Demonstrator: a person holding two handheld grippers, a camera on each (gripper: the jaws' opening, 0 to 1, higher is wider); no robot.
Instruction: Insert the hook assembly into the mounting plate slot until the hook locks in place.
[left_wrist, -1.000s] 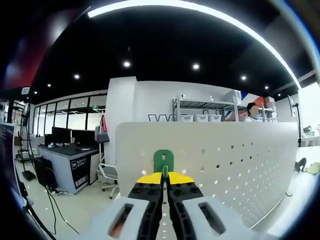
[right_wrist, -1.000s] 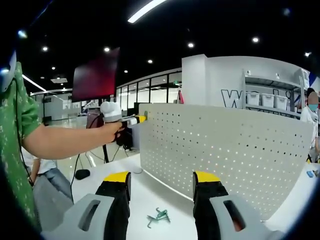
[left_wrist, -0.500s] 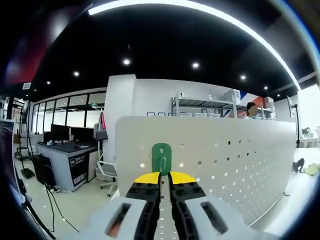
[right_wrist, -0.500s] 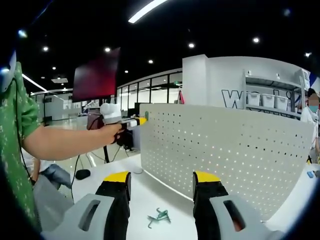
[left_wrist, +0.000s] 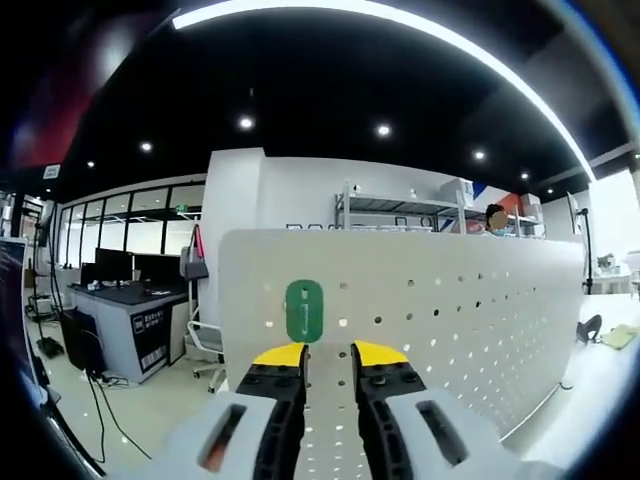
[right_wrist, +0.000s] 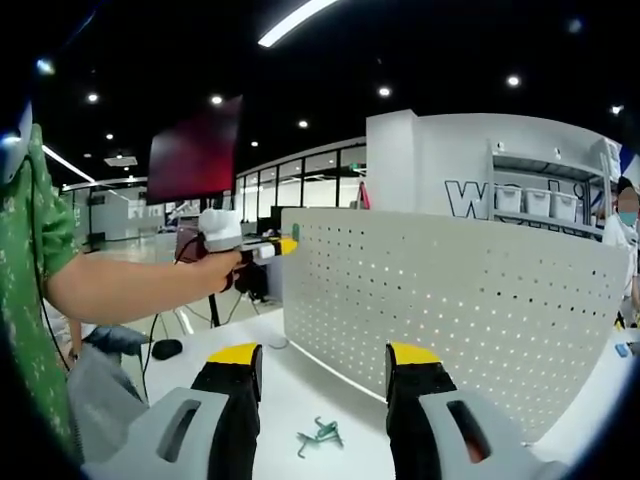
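Note:
A small green hook (left_wrist: 304, 310) sits flat against the white perforated mounting plate (left_wrist: 450, 310), near its upper left corner. My left gripper (left_wrist: 328, 352) is just below the hook, its yellow-tipped jaws a little apart and holding nothing. In the right gripper view, a person's hand holds that left gripper (right_wrist: 283, 243) at the top left corner of the mounting plate (right_wrist: 450, 300). My right gripper (right_wrist: 323, 360) stands open and holds nothing, low over the white table. A second green hook (right_wrist: 320, 433) lies on the table between its jaws.
The white table (right_wrist: 280, 395) runs along the foot of the upright plate. A person's bare arm and green sleeve (right_wrist: 40, 230) reach in from the left. Behind the plate are office desks (left_wrist: 140, 310), a chair (left_wrist: 205, 345), shelving (left_wrist: 400, 210) and a standing person (left_wrist: 497, 220).
My left gripper's jaws have parted and let go of the green hook, which now stays on the plate. The right gripper has not moved.

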